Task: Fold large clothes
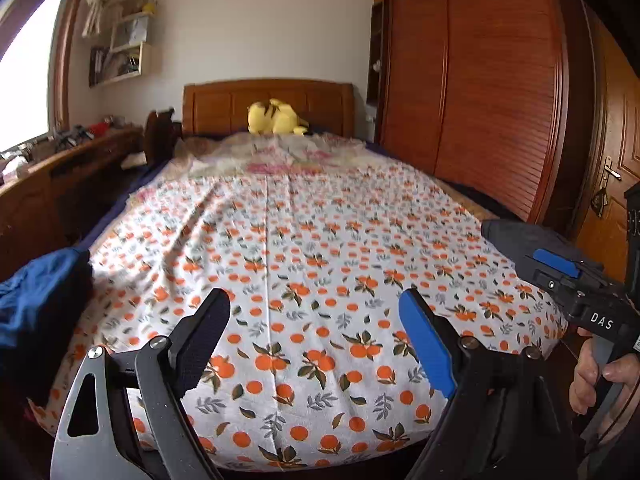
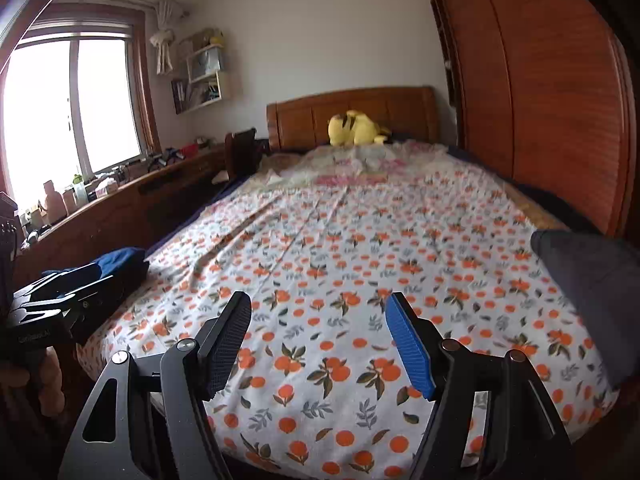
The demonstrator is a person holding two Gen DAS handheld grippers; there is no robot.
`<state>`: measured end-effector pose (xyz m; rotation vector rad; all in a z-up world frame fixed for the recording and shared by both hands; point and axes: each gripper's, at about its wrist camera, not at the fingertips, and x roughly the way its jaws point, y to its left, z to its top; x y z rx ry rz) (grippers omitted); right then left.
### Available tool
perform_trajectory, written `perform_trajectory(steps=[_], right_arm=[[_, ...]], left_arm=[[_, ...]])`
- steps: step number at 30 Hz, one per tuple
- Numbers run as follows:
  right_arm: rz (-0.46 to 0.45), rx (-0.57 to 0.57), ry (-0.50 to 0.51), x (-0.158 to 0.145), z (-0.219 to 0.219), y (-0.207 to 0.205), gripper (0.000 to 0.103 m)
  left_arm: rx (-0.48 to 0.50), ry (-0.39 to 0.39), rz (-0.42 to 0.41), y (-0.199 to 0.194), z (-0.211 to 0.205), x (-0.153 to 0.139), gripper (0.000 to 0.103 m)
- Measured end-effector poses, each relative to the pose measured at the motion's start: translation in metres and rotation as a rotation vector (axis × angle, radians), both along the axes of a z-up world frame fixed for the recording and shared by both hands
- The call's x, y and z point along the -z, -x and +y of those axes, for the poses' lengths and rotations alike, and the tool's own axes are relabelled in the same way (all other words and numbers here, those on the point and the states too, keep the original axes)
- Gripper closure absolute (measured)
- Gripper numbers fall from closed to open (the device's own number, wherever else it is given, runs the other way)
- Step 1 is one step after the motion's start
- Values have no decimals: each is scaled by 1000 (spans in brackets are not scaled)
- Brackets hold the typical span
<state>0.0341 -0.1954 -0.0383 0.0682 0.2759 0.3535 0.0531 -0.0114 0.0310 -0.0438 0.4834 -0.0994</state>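
Note:
A crumpled blue garment (image 1: pixel 36 296) lies at the bed's left edge, and it shows behind the left gripper in the right wrist view (image 2: pixel 120 260). A dark grey garment (image 1: pixel 516 236) rests at the bed's right edge, large and close in the right wrist view (image 2: pixel 580 280). My left gripper (image 1: pixel 314 300) hovers open over the orange-print sheet (image 1: pixel 304 240) with nothing between its fingers. My right gripper (image 2: pixel 318 300) is open too, over the same sheet (image 2: pixel 360 248), and holds nothing. Each gripper appears in the other's view: the right (image 1: pixel 560 272) near the grey garment, the left (image 2: pixel 64 286) near the blue one.
A yellow plush toy (image 1: pixel 276 118) sits by the wooden headboard (image 1: pixel 224 104), behind a pale rumpled cover (image 1: pixel 280 152). A tall wooden wardrobe (image 1: pixel 480 80) lines the right side. A cluttered wooden counter (image 2: pixel 120 196) runs under the window on the left. A hand (image 1: pixel 592 372) grips the right gripper's handle.

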Motion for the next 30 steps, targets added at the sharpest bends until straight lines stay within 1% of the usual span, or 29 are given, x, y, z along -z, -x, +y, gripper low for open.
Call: perform_trajectory(steps=[4,9,14,19,30], right_arm=[[-36,-1,-4,-6,-2,22,31],[-91,12,4,1,0,43,31],[-86,13,2,12,-2,38,31],[-75,14,3,10,-1,24,31],[-68,6,4,8,-6,19,31]], left_arm=[[-17,-7,-39,15,2,-11,16],[-30,-21,-65,25,4,-15,16],[-37,-10,-62,26,6,-14,16],[-39,-11,-60,27,6,-13,16],[-42,-12,-59,26,5,-12,16]])
